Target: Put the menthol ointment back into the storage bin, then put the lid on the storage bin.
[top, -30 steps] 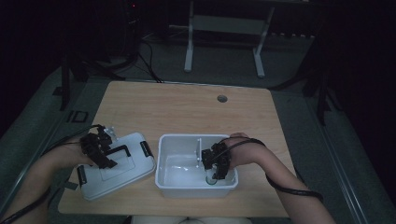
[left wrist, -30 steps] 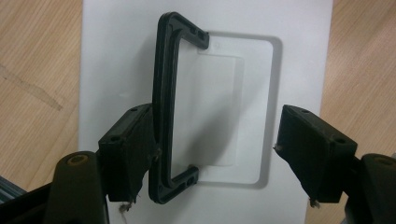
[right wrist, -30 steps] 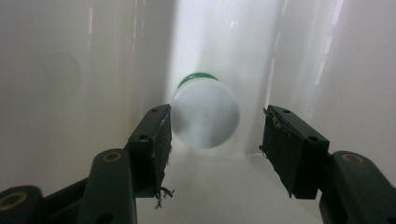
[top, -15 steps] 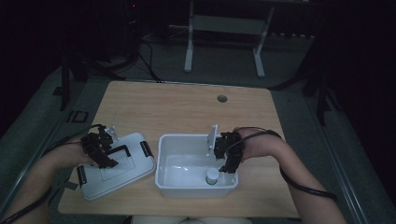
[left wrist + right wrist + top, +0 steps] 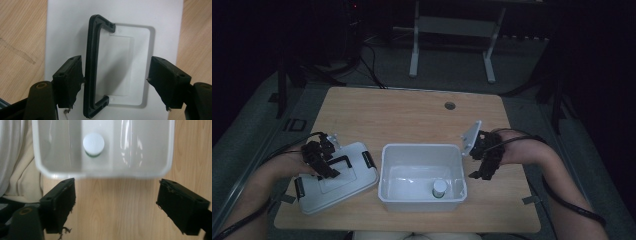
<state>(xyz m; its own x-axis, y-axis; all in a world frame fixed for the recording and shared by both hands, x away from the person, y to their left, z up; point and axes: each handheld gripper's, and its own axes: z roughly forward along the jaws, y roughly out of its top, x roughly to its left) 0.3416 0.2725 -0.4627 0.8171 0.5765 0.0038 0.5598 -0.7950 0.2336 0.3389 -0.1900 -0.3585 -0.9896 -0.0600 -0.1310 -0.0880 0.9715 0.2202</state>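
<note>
White plastic is what I am working with: a box sits open on the wooden table, and a small bottle with a white cap now stands inside it, near the corner closest to me. A second ago my right gripper was down in the box with that bottle. Now it is up and out, off to the right of the box rim, and its jaws have just been opening. They are spread wide with nothing between them. In the right gripper view I look past my two black fingers at bare wood, and the bottle cap is well ahead of them, inside the box wall. So I think the bottle has been dropped off and that part is done. My left gripper has not moved. It rests over the lid, which lies flat to the left of the box. In the left gripper view the black handle lies between my fingers, just beside the left finger and well away from the right one. The jaws are open and not squeezing it. I think the next job is to close on that handle, lift the lid and put it on the box.
</note>
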